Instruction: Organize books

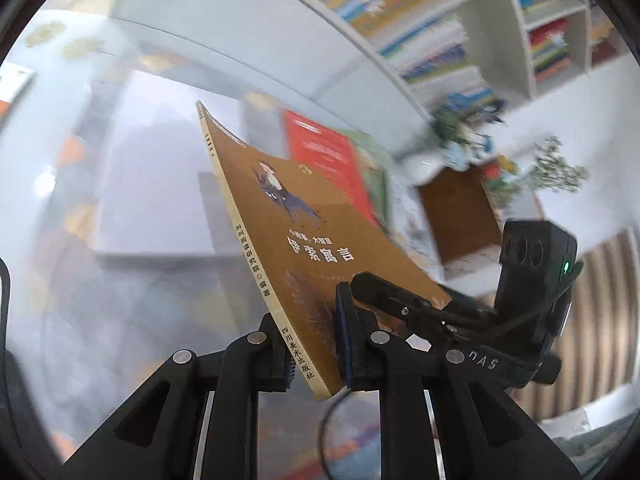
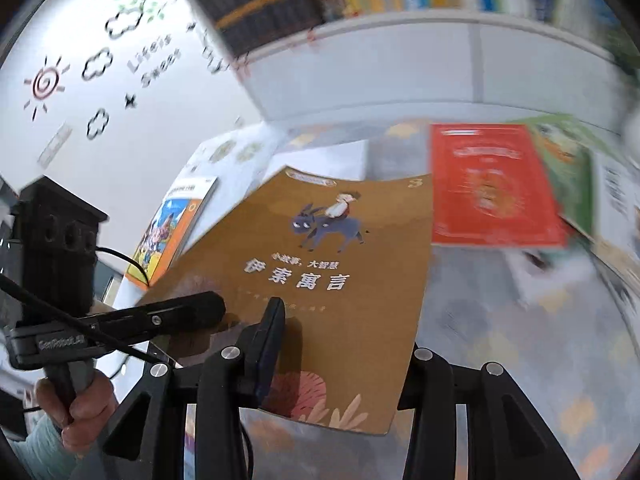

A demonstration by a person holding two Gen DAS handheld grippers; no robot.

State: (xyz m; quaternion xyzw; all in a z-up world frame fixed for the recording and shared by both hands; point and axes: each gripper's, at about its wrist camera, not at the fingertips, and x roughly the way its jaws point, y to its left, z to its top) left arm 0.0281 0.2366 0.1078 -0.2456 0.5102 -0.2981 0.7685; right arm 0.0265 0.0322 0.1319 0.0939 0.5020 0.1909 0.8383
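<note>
Between my left gripper's (image 1: 316,356) closed jaws hangs the brown book (image 1: 316,248), clamped at its near spine corner, long axis running away toward the far shelf (image 1: 460,60). My right gripper (image 2: 340,360) flanks its lower edge; whether those pads press is hidden.

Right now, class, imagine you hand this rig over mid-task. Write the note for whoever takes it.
Left gripper: shut on the brown Aesop's Fables book near the lower end of its spine, holding it in the air.
Right gripper: the same book sits between its fingers. Whether the pads press on it is unclear.
Elsewhere: a red book overlapping a green book, and an orange picture book, lie flat in front of the bookshelf.
Done: brown book lifted.
Left: probably shelve it, then the other three.
</note>
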